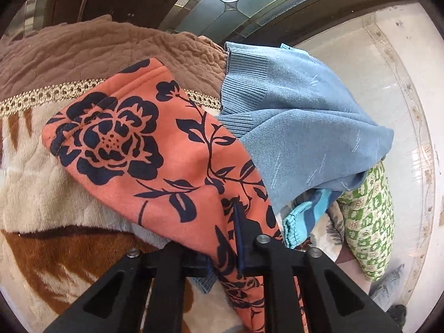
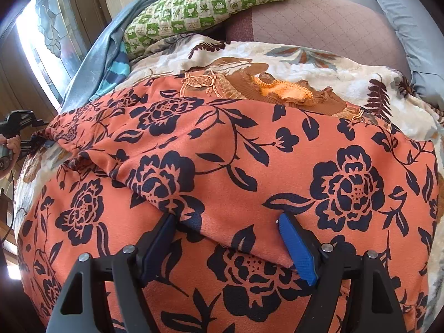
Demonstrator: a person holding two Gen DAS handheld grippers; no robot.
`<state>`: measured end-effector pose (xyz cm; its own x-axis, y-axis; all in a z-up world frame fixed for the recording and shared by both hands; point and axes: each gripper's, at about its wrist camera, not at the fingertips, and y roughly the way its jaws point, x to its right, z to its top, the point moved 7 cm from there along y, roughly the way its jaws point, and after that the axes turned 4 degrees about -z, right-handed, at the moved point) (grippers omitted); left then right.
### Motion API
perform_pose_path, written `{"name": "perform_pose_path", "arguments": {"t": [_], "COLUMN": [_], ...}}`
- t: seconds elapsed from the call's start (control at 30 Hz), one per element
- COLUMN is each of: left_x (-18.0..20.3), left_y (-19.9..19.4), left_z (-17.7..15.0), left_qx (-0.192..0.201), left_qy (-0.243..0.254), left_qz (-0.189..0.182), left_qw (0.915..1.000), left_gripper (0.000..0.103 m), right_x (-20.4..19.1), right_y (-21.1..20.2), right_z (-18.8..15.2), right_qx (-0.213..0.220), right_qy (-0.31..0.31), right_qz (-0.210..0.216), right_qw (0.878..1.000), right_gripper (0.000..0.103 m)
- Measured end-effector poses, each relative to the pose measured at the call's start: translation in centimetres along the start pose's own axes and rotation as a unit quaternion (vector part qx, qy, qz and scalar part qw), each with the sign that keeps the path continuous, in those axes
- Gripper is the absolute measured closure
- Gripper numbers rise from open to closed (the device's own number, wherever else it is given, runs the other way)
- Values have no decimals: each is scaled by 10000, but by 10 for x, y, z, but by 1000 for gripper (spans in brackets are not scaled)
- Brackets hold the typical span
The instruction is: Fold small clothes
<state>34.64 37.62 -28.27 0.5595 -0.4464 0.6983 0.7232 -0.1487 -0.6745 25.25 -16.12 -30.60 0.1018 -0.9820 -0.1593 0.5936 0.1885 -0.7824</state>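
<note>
An orange garment with a dark navy flower print [image 2: 236, 172] lies spread on a patterned blanket [image 2: 305, 63], its sleeve folded across the body. My right gripper [image 2: 226, 219] is open, its blue pads [image 2: 297, 247] on either side of the folded sleeve's edge. My left gripper [image 1: 238, 238] is shut on the sleeve end of the orange garment [image 1: 144, 152] and holds it up. In the right wrist view the left gripper [image 2: 30, 136] shows at the far left, at the sleeve's tip.
A blue-grey knit garment [image 1: 305, 122] and a striped turquoise piece [image 1: 305, 213] lie by a green checked pillow [image 2: 205, 5]. A brown quilted cover [image 1: 97, 52] lies behind. A mauve quilt [image 2: 319, 27] and a window [image 2: 44, 38] are beyond.
</note>
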Motion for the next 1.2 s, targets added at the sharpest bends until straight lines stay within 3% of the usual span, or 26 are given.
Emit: {"name": "perform_pose_path", "arguments": {"t": [0.13,0.2,0.27,0.4,0.5,0.6,0.73,0.83,0.93,0.97,1.0,1.03,1.07,1.13,1.17,1.2], "left_x": [13,31,56,113,163,209,255,272,268,261,250,236,224,211,210,212], "left_y": [-7,-19,-32,-64,-84,-94,-93,-79,-52,-39,-24,-11,-3,-5,-9,-16], "left_z": [4,1,-7,-44,-89,-154,-264,-360,-457,-491,-523,-549,-566,-587,-589,-588], "left_qx": [215,337,402,365,294,99,-385,-874,-1400,-1712,-2076,-2280,-2285,-2092,-1950,-1856], "left_qy": [397,806,1319,2280,3077,3849,4659,5181,5602,5782,6047,6330,6578,7038,7216,7307], "left_qz": [-3,-100,-129,-417,-670,-916,-1280,-1439,-1283,-1166,-939,-557,-260,-124,-122,-196], "left_qw": [9990,9961,9904,9721,9487,9184,8747,8386,8063,7892,7632,7377,7172,6788,6642,6567], "left_gripper": [97,97,97,97,97,97,97,97,96,83,52,41,36,36,36,36], "right_x": [10,19,29,55,82,115,159,183,205,212,218,225,231,243,249,252], "right_y": [-7,-11,-18,-49,-74,-94,-108,-117,-125,-128,-130,-132,-133,-134,-135,-134], "right_z": [4,8,12,27,36,39,32,26,19,17,15,14,11,8,5,4], "right_qx": [98,141,236,761,1092,1347,1463,1509,1579,1594,1602,1617,1626,1613,1603,1599], "right_qy": [390,667,953,1418,1845,2227,2798,3028,3186,3231,3279,3322,3371,3514,3583,3628], "right_qz": [223,362,491,639,710,637,597,548,500,472,436,396,364,357,365,363], "right_qw": [9989,9970,9940,9849,9742,9634,9470,9394,9333,9317,9300,9284,9266,9215,9190,9173], "right_gripper": [30,38,39,39,39,39,39,39,39,39,39,39,39,39,39,39]}}
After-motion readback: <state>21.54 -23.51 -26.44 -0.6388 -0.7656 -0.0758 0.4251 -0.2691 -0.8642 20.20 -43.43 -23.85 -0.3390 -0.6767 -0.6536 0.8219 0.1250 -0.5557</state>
